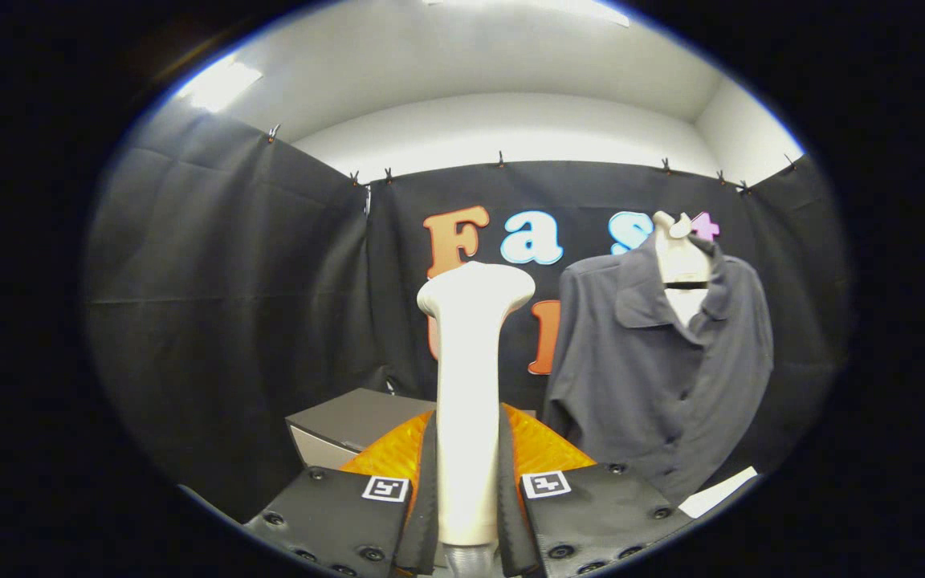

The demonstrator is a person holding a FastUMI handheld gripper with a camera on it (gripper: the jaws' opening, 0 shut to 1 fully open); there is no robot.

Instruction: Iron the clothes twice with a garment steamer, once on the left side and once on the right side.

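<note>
A cream-white garment steamer (pixel 469 385) stands upright between the fingers, its flat head at the top. My gripper (pixel 468 449) is shut on its handle, both fingers pressing its sides. A dark grey button-up shirt (pixel 655 369) hangs on a pale mannequin torso (pixel 681 261) beyond the fingers and to their right. The steamer's head is to the left of the shirt, level with its collar and apart from it; how far in front I cannot tell.
A grey box (pixel 350 425) sits low behind the left finger. Black cloth walls close the booth at the back and on both sides. A white sheet (pixel 718 491) lies below the shirt's hem on the right.
</note>
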